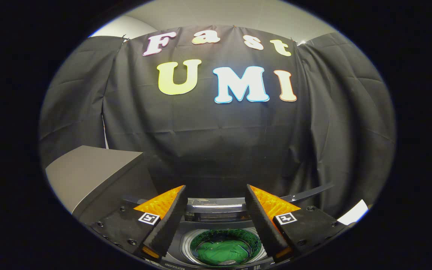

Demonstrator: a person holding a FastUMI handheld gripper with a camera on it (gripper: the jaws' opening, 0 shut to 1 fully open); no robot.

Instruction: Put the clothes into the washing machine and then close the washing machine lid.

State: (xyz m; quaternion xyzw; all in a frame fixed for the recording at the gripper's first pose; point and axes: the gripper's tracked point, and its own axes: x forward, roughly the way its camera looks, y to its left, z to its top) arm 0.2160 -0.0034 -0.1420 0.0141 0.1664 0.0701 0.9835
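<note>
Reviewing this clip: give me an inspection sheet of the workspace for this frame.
Surface: top of the washing machine, below the fingers.
Job's things: green clothes lying inside the drum; the lid appears raised, its edge beyond the fingers.
Clutter: white sheet-like item beside the machine, identity unclear.
Grippers: gripper open, holding nothing, above the drum opening.
Cables: nothing seen.
Surroundings: black cloth wall; grey box-like unit beside the machine.

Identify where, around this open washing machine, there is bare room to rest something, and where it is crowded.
Free: the flat grey box top beside the machine, bordered by the black cloth wall. Crowded: the round drum, holding green cloth, with the open gripper above its rim.
</note>
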